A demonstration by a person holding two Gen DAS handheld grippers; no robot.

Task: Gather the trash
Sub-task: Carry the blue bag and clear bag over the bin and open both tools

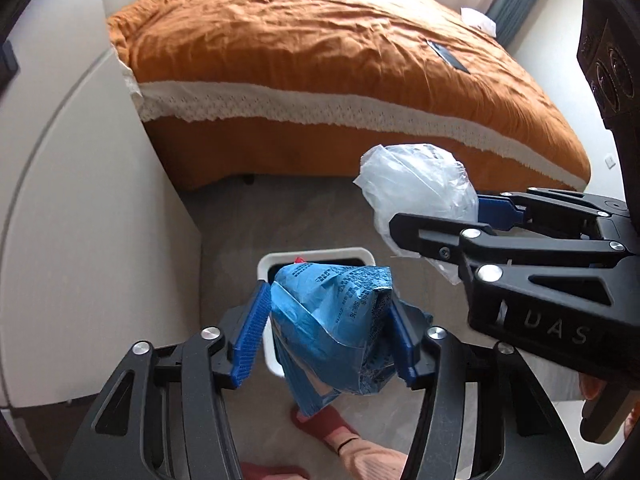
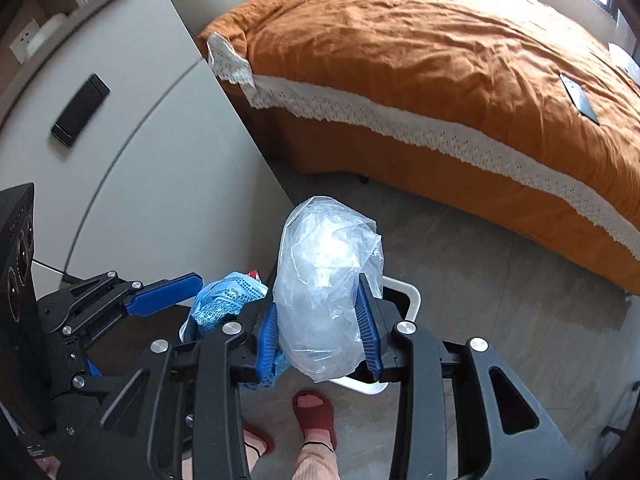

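My left gripper (image 1: 326, 334) is shut on a crumpled blue wrapper (image 1: 336, 320) and holds it right above the white trash bin (image 1: 280, 260) on the floor. My right gripper (image 2: 320, 326) is shut on a crumpled clear plastic bag (image 2: 324, 280) and holds it above the bin's right part (image 2: 414, 300). In the left wrist view the right gripper (image 1: 448, 216) comes in from the right with the clear bag (image 1: 416, 184). In the right wrist view the left gripper (image 2: 188, 304) sits at the left with the blue wrapper (image 2: 228, 300). A red scrap (image 1: 299, 259) shows inside the bin.
A bed with an orange cover (image 1: 320, 60) stands behind the bin, with a dark phone (image 1: 448, 56) on it. A white cabinet (image 1: 80, 200) is at the left. The person's feet in red slippers (image 2: 314, 408) stand on the grey floor in front of the bin.
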